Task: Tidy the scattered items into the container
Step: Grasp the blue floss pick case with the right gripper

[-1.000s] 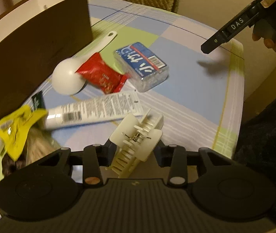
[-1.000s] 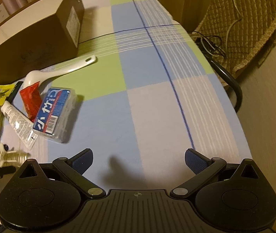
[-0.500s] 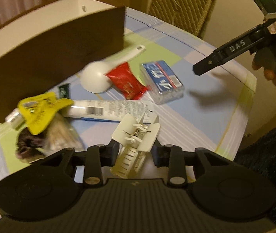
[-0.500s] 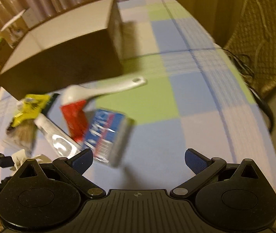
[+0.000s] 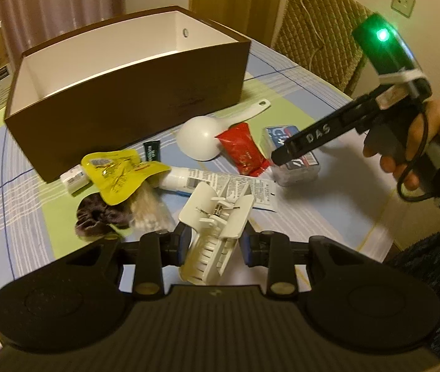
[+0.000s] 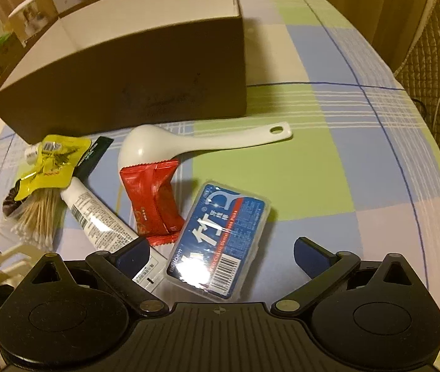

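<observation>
My left gripper (image 5: 215,245) is shut on a white hair claw clip (image 5: 216,217) and holds it above the table, in front of the open brown box (image 5: 126,99) with its white inside. In the right wrist view, my right gripper (image 6: 221,254) straddles the blue floss-pick case (image 6: 220,235). Its jaws are closing and the pads stand clear of the case's sides. In the left wrist view a hand holds that gripper, and its black finger (image 5: 313,136) hangs over the case (image 5: 294,161).
Between the box (image 6: 126,71) and the grippers lie a white spoon (image 6: 188,142), a red packet (image 6: 151,198), a white tube (image 6: 99,217), a yellow packet (image 6: 49,161), cotton swabs (image 6: 37,217) and a dark scrunchie (image 5: 95,217). A wicker chair (image 5: 319,31) stands past the table's right edge.
My left gripper has risen with the clip and the box's inside has come into view. My right gripper has moved left over the blue case, and its jaws have narrowed.
</observation>
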`<state>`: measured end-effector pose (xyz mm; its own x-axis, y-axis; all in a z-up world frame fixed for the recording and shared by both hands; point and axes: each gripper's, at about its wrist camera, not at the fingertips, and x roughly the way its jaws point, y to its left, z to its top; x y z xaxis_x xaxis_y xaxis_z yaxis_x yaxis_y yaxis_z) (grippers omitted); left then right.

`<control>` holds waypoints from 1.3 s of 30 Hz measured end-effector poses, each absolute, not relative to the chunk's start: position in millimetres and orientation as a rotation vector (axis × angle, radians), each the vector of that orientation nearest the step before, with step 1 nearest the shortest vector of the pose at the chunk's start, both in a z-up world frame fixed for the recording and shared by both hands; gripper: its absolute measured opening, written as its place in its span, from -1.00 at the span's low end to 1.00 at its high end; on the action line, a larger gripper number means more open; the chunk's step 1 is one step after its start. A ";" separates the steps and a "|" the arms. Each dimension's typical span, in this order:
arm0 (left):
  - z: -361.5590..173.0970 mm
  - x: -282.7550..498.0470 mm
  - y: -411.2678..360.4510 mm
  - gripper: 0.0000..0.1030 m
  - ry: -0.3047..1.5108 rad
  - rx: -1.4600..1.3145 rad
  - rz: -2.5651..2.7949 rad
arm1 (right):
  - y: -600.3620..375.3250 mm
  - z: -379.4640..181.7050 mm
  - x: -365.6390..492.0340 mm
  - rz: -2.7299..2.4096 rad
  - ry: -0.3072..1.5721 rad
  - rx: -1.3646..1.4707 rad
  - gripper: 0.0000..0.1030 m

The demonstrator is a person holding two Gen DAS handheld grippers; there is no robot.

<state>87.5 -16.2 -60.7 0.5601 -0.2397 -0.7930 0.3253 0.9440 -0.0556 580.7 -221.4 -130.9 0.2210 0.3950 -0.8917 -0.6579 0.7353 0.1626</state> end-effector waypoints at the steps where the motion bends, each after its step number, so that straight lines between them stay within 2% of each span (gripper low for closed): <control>1: -60.0 86.5 -14.2 -0.46 0.916 0.095 -0.327 | -220.7 -133.5 581.1 0.742 1.144 -0.278 0.60; 5: -58.6 85.6 -9.1 -0.46 0.909 0.084 -0.309 | -224.5 -139.4 581.0 0.740 1.158 -0.290 0.56; 7: -58.0 85.7 -8.0 -0.46 0.906 0.081 -0.303 | -229.7 -140.5 581.0 0.751 1.153 -0.313 0.23; 12: -57.3 85.9 -7.1 -0.46 0.901 0.064 -0.301 | -257.5 -143.3 591.4 0.734 1.170 -0.306 0.24; 14: -57.5 86.3 -7.9 -0.46 0.902 0.061 -0.302 | -268.0 -141.4 594.9 0.741 1.165 -0.269 0.73; 15: -57.5 86.5 -8.4 -0.46 0.903 0.060 -0.303 | -271.4 -139.6 595.5 0.740 1.145 -0.254 0.81; 22: -57.2 89.8 -11.0 -0.46 0.906 0.057 -0.292 | -249.8 -140.4 592.2 0.801 1.056 -0.365 0.81; 23: -56.9 90.0 -11.1 -0.46 0.907 0.056 -0.289 | -247.4 -142.1 590.9 0.810 1.044 -0.387 0.75; 24: -56.7 90.6 -11.4 -0.47 0.908 0.054 -0.284 | -245.7 -143.8 589.7 0.827 1.033 -0.406 0.59; 25: -56.6 91.7 -11.5 -0.47 0.908 0.053 -0.278 | -243.8 -145.7 588.7 0.830 1.031 -0.417 0.23; 26: -56.4 92.5 -11.7 -0.47 0.909 0.051 -0.273 | -243.1 -147.5 588.0 0.819 1.032 -0.421 0.17; 39: -56.3 114.9 -31.2 -0.47 0.885 0.036 -0.253 | -275.6 -139.3 607.0 0.877 1.072 -0.356 0.16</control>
<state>114.9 -31.2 -56.3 0.6056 -0.2038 -0.7692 0.2335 0.9696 -0.0730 607.0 -275.6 -139.3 0.1936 0.4465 -0.8736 -0.7677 0.6234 0.1485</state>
